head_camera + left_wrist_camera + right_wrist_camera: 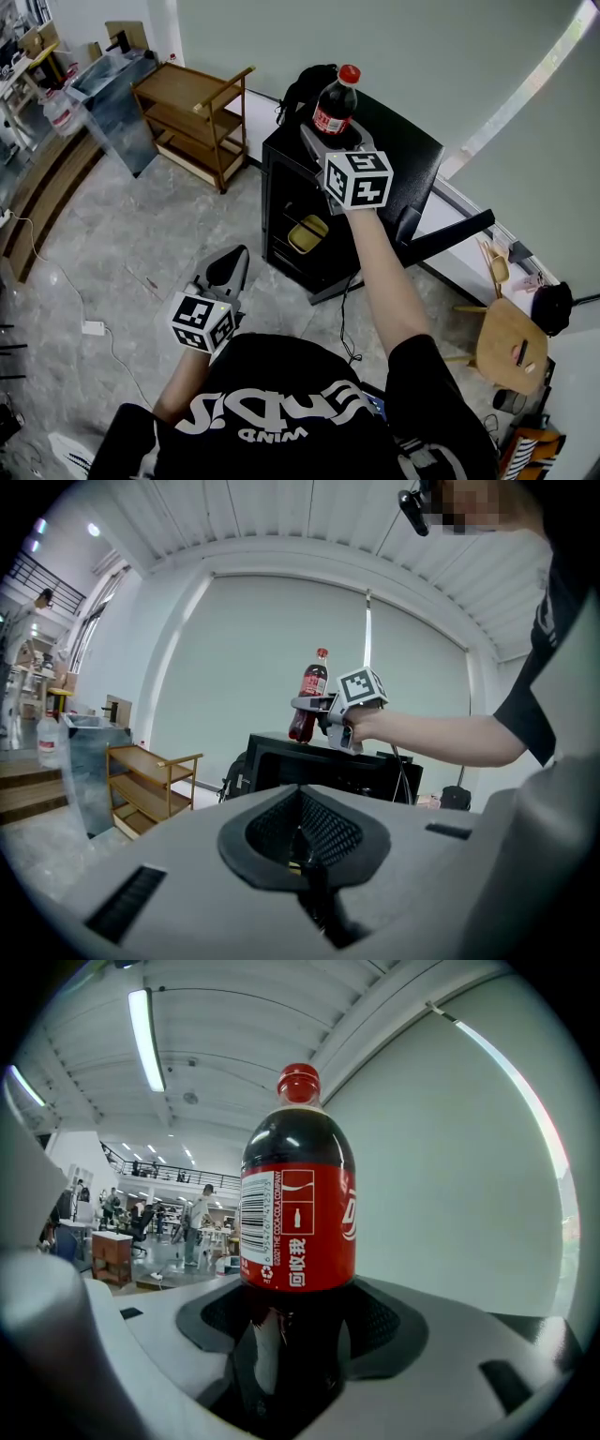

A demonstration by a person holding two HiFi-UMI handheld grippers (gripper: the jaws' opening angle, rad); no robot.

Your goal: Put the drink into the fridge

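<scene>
A cola bottle (336, 108) with a red cap and red label stands upright in my right gripper (333, 141), which is shut on its lower body. It hangs above the top of a black mini fridge (281, 202). The fridge door (412, 169) stands open to the right, and a yellow item (307, 234) shows inside. In the right gripper view the bottle (300, 1213) fills the middle between the jaws of the right gripper (291, 1335). My left gripper (228, 267) is low at the left, shut on nothing. From the left gripper (302, 850) I see the bottle (309, 705) over the fridge (309, 771).
A wooden shelf cart (192, 117) and a grey metal bin (117, 103) stand left of the fridge. A black bag (300, 89) lies behind it. A wooden stool (511, 342) is at the right. A power strip (92, 327) with its cable lies on the floor.
</scene>
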